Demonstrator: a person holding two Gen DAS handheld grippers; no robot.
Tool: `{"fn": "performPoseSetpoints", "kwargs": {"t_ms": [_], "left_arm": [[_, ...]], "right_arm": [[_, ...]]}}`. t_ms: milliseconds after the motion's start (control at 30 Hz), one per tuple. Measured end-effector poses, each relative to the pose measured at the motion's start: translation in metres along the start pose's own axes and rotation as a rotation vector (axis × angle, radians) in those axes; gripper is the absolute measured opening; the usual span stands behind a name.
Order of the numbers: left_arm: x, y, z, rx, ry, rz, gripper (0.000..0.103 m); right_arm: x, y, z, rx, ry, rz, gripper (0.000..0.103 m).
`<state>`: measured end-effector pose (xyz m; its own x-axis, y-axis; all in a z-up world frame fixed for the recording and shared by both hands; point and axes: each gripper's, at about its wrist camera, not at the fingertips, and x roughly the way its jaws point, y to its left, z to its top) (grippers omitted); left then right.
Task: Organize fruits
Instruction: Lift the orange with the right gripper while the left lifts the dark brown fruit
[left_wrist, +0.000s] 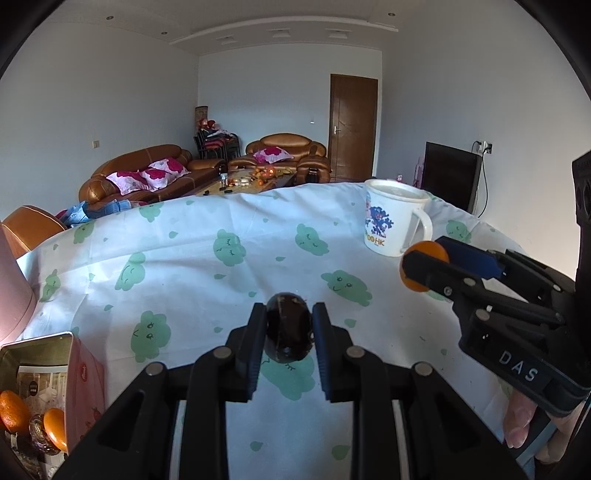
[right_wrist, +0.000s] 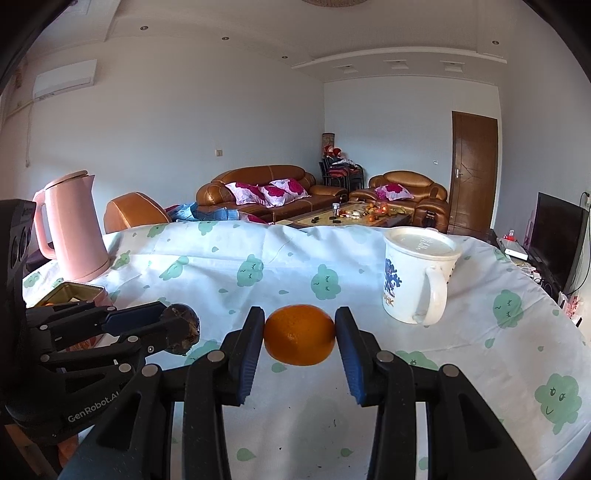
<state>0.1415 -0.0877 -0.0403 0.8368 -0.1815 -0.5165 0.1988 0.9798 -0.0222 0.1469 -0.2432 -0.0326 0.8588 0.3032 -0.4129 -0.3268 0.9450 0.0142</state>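
Above the cloud-print tablecloth (right_wrist: 258, 251), left tongs (left_wrist: 290, 328) pinch a dark fruit (left_wrist: 289, 325); right tongs (right_wrist: 300, 332) pinch an orange (right_wrist: 299, 334).

surface: table under white cloth (right_wrist: 369, 398) with green cloud print | on it: 1 white mug (right_wrist: 417, 275), lidded, handle toward camera, right-far | 1 pink kettle (right_wrist: 75, 229) at left edge | 1 open tin box (left_wrist: 55, 373) just in front of kettle
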Motion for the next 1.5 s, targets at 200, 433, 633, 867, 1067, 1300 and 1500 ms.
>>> {"fn": "performPoseSetpoints", "kwargs": {"t_ms": [200, 433, 633, 867, 1067, 1300, 1500], "left_arm": [[-0.006, 0.001, -0.001, 0.002, -0.021, 0.006, 0.026], [-0.013, 0.003, -0.004, -0.006, -0.040, 0.012, 0.026], [-0.020, 0.003, -0.006, 0.003, -0.069, 0.021, 0.026], [-0.033, -0.001, -0.010, 0.024, -0.113, 0.038, 0.026], [-0.039, 0.000, -0.011, 0.025, -0.135, 0.048, 0.026], [-0.043, 0.005, -0.013, 0.010, -0.139, 0.039, 0.026], [-0.050, 0.011, -0.015, -0.001, -0.148, 0.042, 0.026]], "right_arm": [[-0.006, 0.003, -0.001, -0.010, -0.025, -0.001, 0.042], [-0.018, 0.009, -0.002, -0.030, -0.075, 0.003, 0.042], [-0.027, 0.016, -0.003, -0.050, -0.112, 0.020, 0.042], [-0.030, 0.017, -0.004, -0.051, -0.120, 0.026, 0.042], [-0.034, 0.021, -0.005, -0.057, -0.127, 0.028, 0.042], [-0.040, 0.026, -0.007, -0.054, -0.125, 0.032, 0.042], [-0.046, 0.036, -0.008, -0.072, -0.134, 0.040, 0.042]]}}
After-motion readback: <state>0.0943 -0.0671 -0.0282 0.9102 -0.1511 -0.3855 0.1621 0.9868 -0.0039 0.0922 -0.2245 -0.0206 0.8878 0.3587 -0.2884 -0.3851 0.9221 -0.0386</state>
